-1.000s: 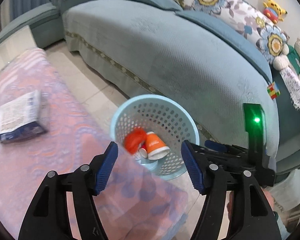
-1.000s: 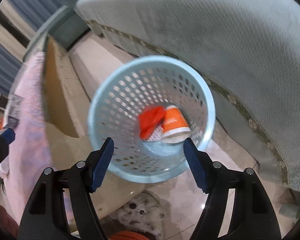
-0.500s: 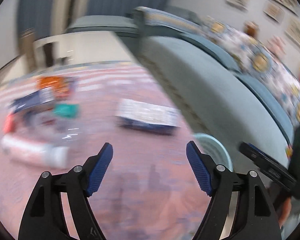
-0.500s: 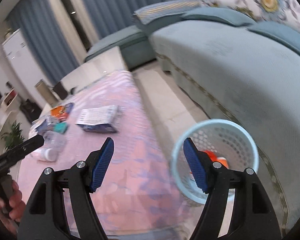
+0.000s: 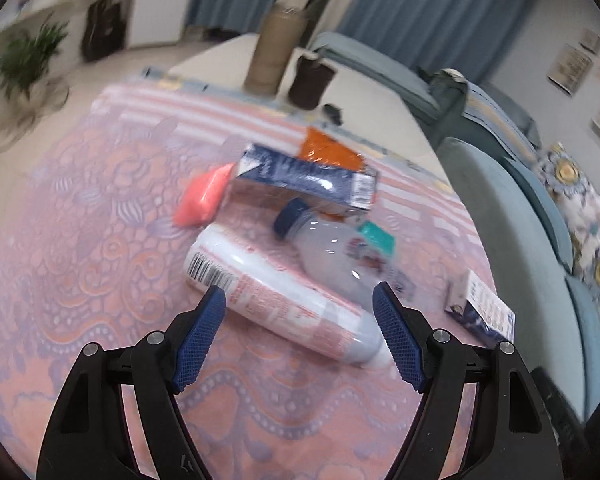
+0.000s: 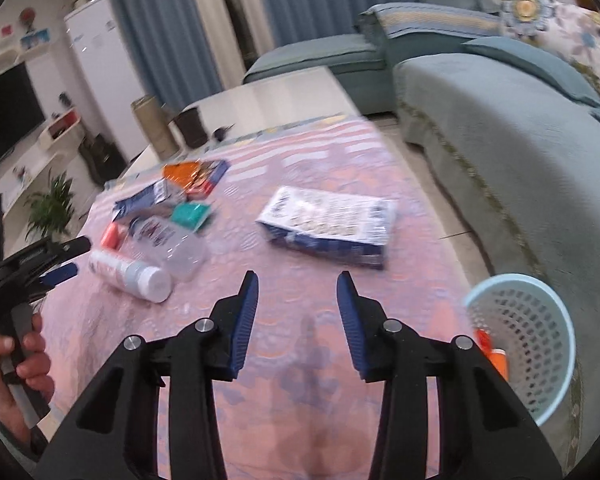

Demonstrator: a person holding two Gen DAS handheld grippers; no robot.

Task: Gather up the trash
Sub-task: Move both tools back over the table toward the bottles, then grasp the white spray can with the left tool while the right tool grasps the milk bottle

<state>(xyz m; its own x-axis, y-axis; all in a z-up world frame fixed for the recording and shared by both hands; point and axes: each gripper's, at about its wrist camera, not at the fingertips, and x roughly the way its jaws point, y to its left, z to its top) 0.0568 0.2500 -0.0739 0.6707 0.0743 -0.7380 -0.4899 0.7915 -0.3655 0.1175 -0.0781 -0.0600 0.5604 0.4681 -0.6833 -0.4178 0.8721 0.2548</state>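
Trash lies on the pink patterned tablecloth point(image 5: 80, 272). In the left wrist view a white and red tube point(image 5: 284, 300) lies just in front of my open, empty left gripper point(image 5: 298, 300). Behind it are a clear bottle with a blue cap point(image 5: 328, 248), a blue carton point(image 5: 304, 180), a pink packet point(image 5: 204, 196), an orange wrapper point(image 5: 328, 152) and a teal packet point(image 5: 376, 236). My right gripper point(image 6: 298, 280) is open and empty above the cloth. A blue and white box point(image 6: 328, 224) lies ahead of it. The light blue basket point(image 6: 524, 344) stands on the floor at right, holding an orange cup point(image 6: 494, 354).
A teal sofa point(image 6: 520, 128) runs along the right. Two cylindrical containers point(image 5: 274, 56) stand at the table's far end. The blue and white box also shows in the left wrist view point(image 5: 484, 312). The left gripper and hand show in the right wrist view point(image 6: 36, 264).
Both grippers have swung away from the basket toward the table. The left one now faces the pile of trash close up. The right one looks across the cloth.
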